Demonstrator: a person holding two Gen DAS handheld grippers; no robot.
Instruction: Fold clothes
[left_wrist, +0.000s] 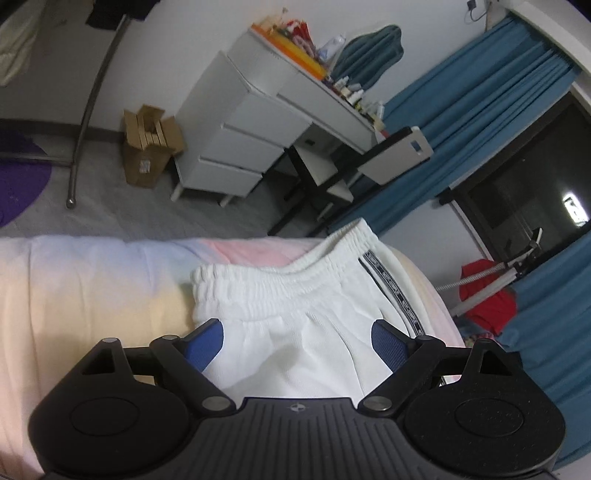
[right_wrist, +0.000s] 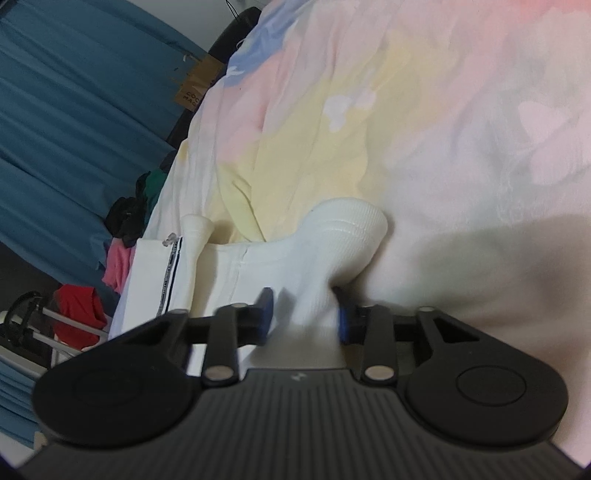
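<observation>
Left wrist view: white knit trousers with an elastic waistband and a dark patterned side stripe (left_wrist: 295, 314) spread on a pastel pink, yellow and blue bed cover (left_wrist: 92, 288), waistband at the far end, stripe along the right edge. Left gripper (left_wrist: 297, 341) just above the near part of the fabric, blue-padded fingers (left_wrist: 207, 345) wide apart, cloth showing between them, nothing clamped. Beyond the bed: a white chest of drawers (left_wrist: 229, 147) joined to a cluttered white counter (left_wrist: 325, 88), an open brown cardboard box (left_wrist: 147, 147) on the grey floor to the left, blue curtains (left_wrist: 480, 85) at far right, a red garment (left_wrist: 487, 295) on a white drying rack.

Right wrist view: right gripper (right_wrist: 304, 317) with its blue-padded fingers (right_wrist: 266, 314) partly drawn together on either side of a bunched ridge of the same white trousers (right_wrist: 314, 258); right pad against the cloth, a thin gap and shadow beside the left pad, so a firm pinch cannot be told. Ribbed white cuff (right_wrist: 351, 225) humped just beyond the fingertips, resting on the bed cover (right_wrist: 443, 129). Striped trouser edge to the left, near the bed's side. Blue curtains (right_wrist: 74, 110) and red garment (right_wrist: 79, 314) at left.
</observation>
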